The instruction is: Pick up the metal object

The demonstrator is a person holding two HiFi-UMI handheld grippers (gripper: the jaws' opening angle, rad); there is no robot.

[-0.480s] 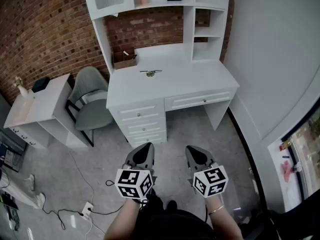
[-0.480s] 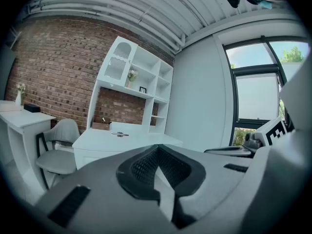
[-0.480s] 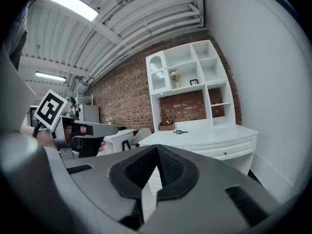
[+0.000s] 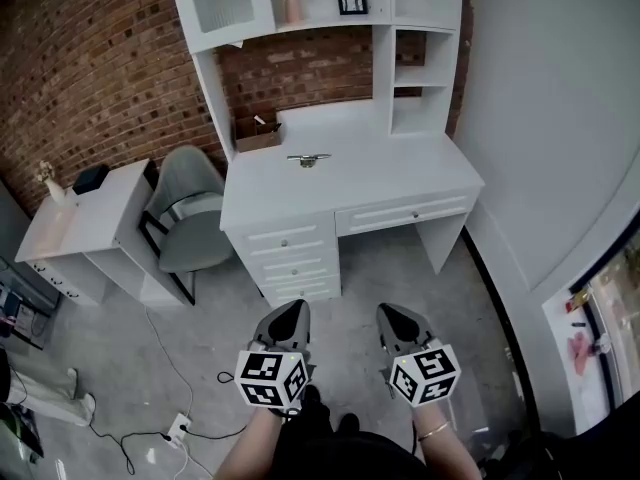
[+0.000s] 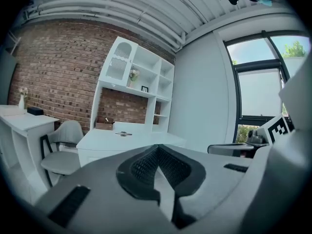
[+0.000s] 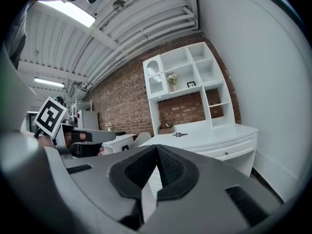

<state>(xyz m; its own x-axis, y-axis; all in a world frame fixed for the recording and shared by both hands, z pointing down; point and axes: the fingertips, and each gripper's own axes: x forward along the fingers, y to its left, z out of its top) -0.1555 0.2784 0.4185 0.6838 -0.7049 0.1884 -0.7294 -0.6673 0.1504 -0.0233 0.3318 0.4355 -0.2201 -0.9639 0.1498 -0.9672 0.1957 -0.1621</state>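
Right now both your claws are closed with nothing between the jaws. The left claw and the right claw hang side by side above the grey floor, tips pointing toward the white bench. The metal object lies on the bench top, well apart from both claws, near a brown box.
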